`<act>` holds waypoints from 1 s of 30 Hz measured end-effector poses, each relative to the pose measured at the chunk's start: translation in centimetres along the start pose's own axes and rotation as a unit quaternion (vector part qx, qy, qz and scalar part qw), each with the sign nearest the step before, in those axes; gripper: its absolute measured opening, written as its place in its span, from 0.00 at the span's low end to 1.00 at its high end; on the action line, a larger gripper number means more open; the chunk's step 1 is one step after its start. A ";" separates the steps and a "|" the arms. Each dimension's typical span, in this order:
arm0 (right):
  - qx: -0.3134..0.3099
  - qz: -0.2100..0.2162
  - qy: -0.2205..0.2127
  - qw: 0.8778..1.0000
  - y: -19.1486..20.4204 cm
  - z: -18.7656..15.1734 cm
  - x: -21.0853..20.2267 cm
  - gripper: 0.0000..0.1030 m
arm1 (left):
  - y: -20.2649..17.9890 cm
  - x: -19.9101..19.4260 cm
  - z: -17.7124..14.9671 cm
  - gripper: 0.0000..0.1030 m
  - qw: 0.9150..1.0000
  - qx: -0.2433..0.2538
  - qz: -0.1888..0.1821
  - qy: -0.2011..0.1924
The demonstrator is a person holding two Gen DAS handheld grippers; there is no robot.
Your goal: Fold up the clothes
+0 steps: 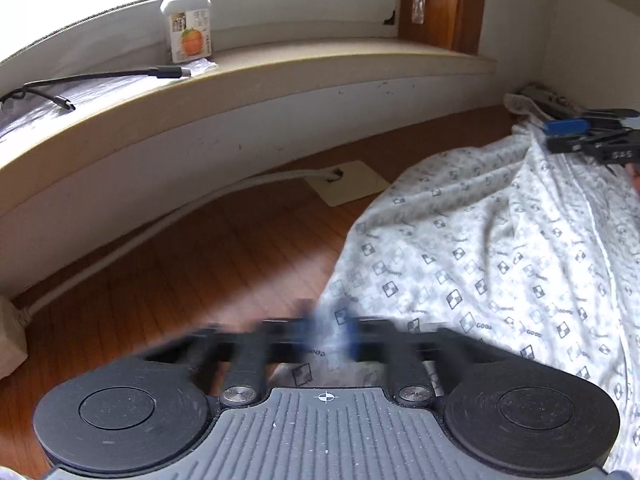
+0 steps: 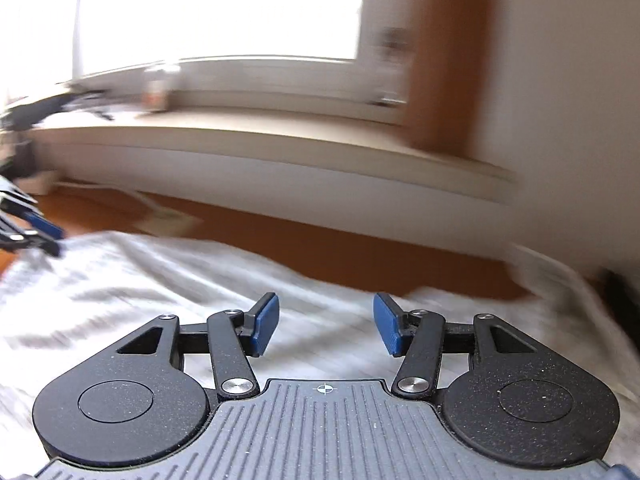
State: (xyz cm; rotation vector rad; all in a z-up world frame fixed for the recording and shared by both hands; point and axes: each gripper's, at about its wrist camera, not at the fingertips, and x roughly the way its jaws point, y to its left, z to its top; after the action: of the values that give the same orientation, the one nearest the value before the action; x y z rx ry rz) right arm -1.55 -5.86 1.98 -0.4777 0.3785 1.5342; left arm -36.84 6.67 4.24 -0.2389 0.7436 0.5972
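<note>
The patterned garment point(image 1: 500, 248) lies rumpled on the wooden floor point(image 1: 180, 264) below the windowsill point(image 1: 280, 68), its edge pinched in the clenched left gripper point(image 1: 326, 332), seemingly for a fold, while the right gripper point(image 2: 325, 322) hovers released above it.

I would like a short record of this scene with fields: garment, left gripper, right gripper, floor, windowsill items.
garment: white patterned cloth, spread rumpled on the floor
left gripper: shut on a fold of the cloth, blurred
right gripper: open, nothing between its pads, above the cloth
floor: brown wood
windowsill items: white bottle with orange on the label; black cable
</note>
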 end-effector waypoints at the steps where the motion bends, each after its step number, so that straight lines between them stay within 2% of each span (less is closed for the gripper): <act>1: -0.002 0.020 0.002 1.000 1.4 0.7 0.9 0.51 | -0.1 -0.5 0.1 0.03 1.000 -0.002 0.001 -0.012; 5: -0.010 0.089 0.010 0.996 6.6 2.6 4.0 0.52 | -0.9 -3.2 0.9 0.03 0.998 -0.005 -0.004 -0.060; 9: -0.048 0.141 0.008 0.989 11.5 3.7 5.0 0.56 | -2.4 -5.8 1.9 0.03 0.996 0.011 -0.015 -0.090; 14: -0.110 0.168 -0.010 0.980 15.2 4.3 4.3 0.65 | -4.2 -7.2 2.7 0.03 0.994 0.033 -0.032 -0.102; 18: -0.143 0.157 -0.022 0.977 15.9 5.1 3.7 0.70 | -5.6 -7.3 2.9 0.03 0.993 0.052 -0.046 -0.097; 26: -0.216 0.173 0.005 0.961 17.1 5.0 5.4 0.71 | -7.0 -6.6 3.1 0.03 0.992 0.076 -0.054 -0.087; 30: -0.252 0.177 -0.015 0.951 18.1 5.1 5.4 0.71 | -7.3 -6.5 3.4 0.03 0.991 0.086 -0.057 -0.086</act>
State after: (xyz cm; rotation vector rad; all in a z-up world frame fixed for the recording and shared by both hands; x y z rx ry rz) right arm -19.87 0.97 2.45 -0.8149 0.0388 1.9960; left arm -34.39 -0.66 11.17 -0.0683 0.6056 0.4368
